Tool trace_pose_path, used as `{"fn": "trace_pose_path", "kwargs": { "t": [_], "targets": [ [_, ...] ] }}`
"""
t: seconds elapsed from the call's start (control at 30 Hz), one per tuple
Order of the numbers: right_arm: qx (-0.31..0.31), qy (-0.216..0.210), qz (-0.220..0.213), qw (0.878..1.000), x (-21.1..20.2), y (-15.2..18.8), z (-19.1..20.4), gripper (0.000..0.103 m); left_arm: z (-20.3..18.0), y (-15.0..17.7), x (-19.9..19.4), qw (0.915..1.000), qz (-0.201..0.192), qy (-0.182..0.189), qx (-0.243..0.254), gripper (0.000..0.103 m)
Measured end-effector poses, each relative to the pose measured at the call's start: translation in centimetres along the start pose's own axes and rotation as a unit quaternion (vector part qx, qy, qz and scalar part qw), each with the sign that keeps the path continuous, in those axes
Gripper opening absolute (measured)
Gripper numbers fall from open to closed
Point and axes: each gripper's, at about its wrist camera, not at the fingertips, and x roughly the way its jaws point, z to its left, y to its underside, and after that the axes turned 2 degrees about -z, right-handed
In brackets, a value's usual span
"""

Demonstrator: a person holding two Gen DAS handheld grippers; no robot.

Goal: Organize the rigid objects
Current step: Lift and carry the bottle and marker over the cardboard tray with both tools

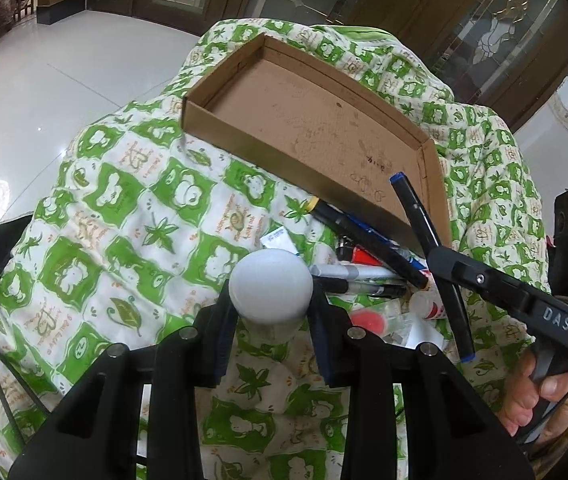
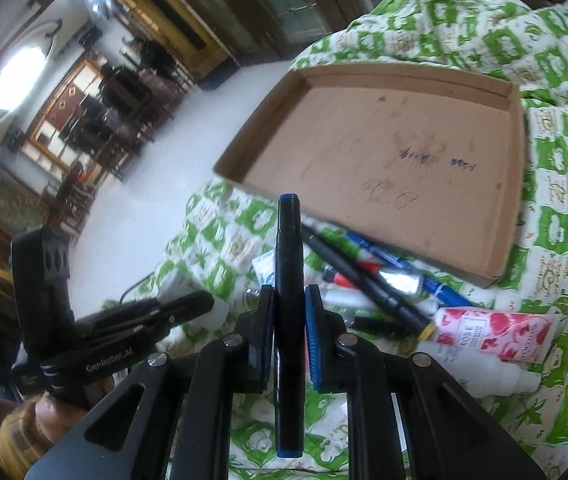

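Observation:
My left gripper [image 1: 271, 300] is shut on a white round-capped bottle [image 1: 271, 290], held above the green-and-white quilt. My right gripper [image 2: 288, 300] is shut on a black marker with blue ends [image 2: 288, 280], which stands lengthwise between the pads; it also shows in the left wrist view [image 1: 428, 240], held over the pile. An empty shallow cardboard box [image 1: 284, 160] lies on the quilt beyond both grippers, also in the right wrist view [image 2: 500, 268]. A pile of pens and markers [image 1: 364, 264] lies in front of the box.
A rose-print tube [image 2: 492, 334] and a white bottle [image 2: 496, 380] lie right of the pile. A red lighter [image 1: 358, 256] and a red-lidded clear case [image 1: 370, 320] sit among the pens. The quilt [image 1: 123, 240] drops off to a white tiled floor [image 1: 63, 80] at left.

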Motion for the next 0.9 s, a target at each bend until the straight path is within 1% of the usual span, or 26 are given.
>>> {"fn": "trace_pose_path", "kwargs": {
  "t": [0.2,0.43,0.63,0.9],
  "targets": [
    [0.018,0.006,-0.008,1.0,-0.3,-0.5,-1.1,0.013,-0.7,-1.0,0.0,0.9999,0.002,0.011,0.002,0.031],
    [0.022,0.011,-0.009,1.0,-0.3,-0.5,-1.5,0.013,-1.2,-3.0,-1.3,0.9997,-0.015,0.019,0.007,0.031],
    [0.025,0.015,-0.018,0.999,-0.5,-0.8,-1.7,0.013,-1.8,-4.3,-1.5,0.9995,-0.018,0.014,0.021,0.031],
    [0.039,0.025,-0.038,0.998,-1.4,-2.5,-3.2,0.013,-2.8,-6.4,-0.7,0.9991,-0.013,0.009,0.038,0.031]
  ]
}}
